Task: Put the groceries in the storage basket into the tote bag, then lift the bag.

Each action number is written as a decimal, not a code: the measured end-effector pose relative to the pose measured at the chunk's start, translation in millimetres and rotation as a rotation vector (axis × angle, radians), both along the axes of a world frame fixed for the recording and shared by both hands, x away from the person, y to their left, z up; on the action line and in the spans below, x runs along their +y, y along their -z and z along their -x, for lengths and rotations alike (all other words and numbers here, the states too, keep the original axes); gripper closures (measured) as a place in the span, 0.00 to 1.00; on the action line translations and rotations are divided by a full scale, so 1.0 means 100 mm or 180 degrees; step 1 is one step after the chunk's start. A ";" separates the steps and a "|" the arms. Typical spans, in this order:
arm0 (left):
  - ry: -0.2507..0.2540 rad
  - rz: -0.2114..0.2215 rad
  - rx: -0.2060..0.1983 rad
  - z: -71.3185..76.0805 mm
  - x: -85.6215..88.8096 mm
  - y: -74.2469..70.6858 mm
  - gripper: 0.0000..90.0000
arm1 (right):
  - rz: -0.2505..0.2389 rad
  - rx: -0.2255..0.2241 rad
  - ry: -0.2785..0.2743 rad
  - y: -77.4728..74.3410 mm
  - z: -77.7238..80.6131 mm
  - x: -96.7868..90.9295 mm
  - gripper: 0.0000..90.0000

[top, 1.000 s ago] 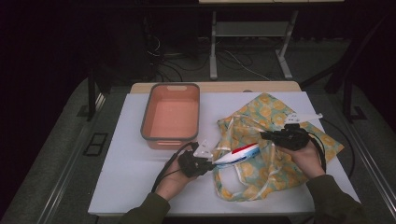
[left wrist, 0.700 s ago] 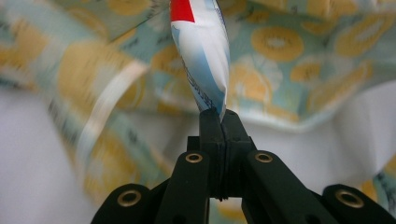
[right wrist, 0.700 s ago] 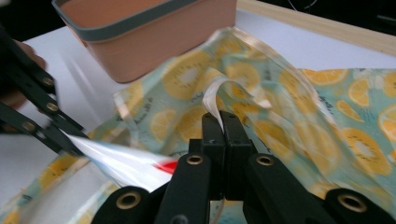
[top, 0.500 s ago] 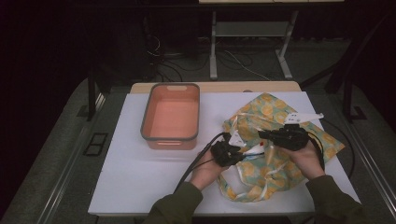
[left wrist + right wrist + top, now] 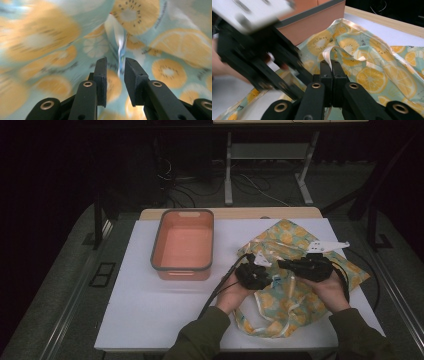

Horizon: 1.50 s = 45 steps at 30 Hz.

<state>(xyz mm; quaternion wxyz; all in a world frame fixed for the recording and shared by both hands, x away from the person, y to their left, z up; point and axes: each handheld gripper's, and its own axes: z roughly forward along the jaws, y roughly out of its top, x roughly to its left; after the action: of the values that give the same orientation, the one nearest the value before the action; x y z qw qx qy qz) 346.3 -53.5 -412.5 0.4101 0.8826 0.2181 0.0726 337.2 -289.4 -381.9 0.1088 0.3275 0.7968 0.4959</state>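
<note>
Seen from above: a white counter (image 5: 150,315) with a fruit-print cloth bag (image 5: 285,300) spread at the right, an empty orange tub (image 5: 183,245) well apart at the left. Right gripper (image 5: 287,265) at the bag's mouth, jaws clamped shut on the pale hem strip (image 5: 329,53), seemingly lifting that edge to hold the mouth open. Left gripper (image 5: 263,279) pushed in at the same mouth from the left, just beside the right one. Inside the bag, in the left gripper view: left gripper (image 5: 115,75) surrounded by orange-slice fabric, jaws parted, having just been opening, with a thin white-and-blue packet (image 5: 121,48) standing on edge ahead of the gap, its lower end reaching down between the tips but seemingly not pressed by either pad. Probably a release, leaving the packet in the bag. In the right gripper view: left gripper as a dark blur crossing at the left, tub wall behind it, bag folds lying loose on the counter. Long bag handles trailing toward the near edge of the counter.
</note>
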 end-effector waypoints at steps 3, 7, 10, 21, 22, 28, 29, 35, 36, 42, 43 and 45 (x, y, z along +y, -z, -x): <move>-0.0119 0.0023 -0.0073 0.09 0.26 -0.07 0.69 | 0.0003 -0.0013 -0.0018 -0.01 0.01 0.01 0.99; -0.0272 -0.0043 -0.0148 0.18 0.51 -0.14 0.59 | 0.0020 -0.0020 -0.0065 -0.02 0.04 0.06 0.99; -0.0358 -0.0061 -0.0120 0.20 0.60 -0.14 0.55 | 0.0037 -0.0026 -0.0113 -0.03 0.07 0.09 0.99; -0.0526 -0.0262 -0.0042 0.07 0.58 0.04 0.44 | 0.0089 0.0007 -0.0382 -0.04 0.30 0.14 0.99; -0.0546 -0.0264 -0.0030 0.05 0.58 0.05 0.45 | 0.0115 0.0020 -0.0410 -0.04 0.33 0.16 0.99; -0.0585 -0.0220 -0.0082 -0.02 0.57 0.10 0.63 | 0.0265 0.0124 -0.0599 0.07 0.44 0.26 0.99; -0.0562 -0.0206 -0.0082 -0.03 0.57 0.11 0.70 | 0.0295 0.0151 -0.0620 0.09 0.46 0.29 0.99; -0.0523 -0.0152 -0.0005 -0.04 0.61 0.11 0.98 | 0.0454 0.0257 -0.0755 0.23 0.47 0.46 0.99; -0.0532 -0.0115 0.0024 -0.04 0.63 0.11 0.99 | 0.0485 0.0274 -0.0779 0.26 0.47 0.49 0.99; -0.0599 -0.0036 0.0135 0.01 0.74 0.09 0.99 | 0.0615 0.0411 -0.0712 0.38 0.57 0.60 0.61; -0.0609 -0.0030 0.0152 0.02 0.76 0.09 0.99 | 0.0607 0.0390 -0.0689 0.38 0.61 0.59 0.56; -0.0625 -0.0013 0.0188 0.04 0.80 0.07 0.99 | 0.0688 0.0411 -0.0674 0.39 0.71 0.59 0.45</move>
<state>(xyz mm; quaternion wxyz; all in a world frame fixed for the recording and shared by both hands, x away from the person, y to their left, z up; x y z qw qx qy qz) 342.4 26.3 -419.9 0.3927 0.8595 0.3154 0.0867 266.0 -230.6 -421.1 0.0390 0.2592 0.8809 0.3940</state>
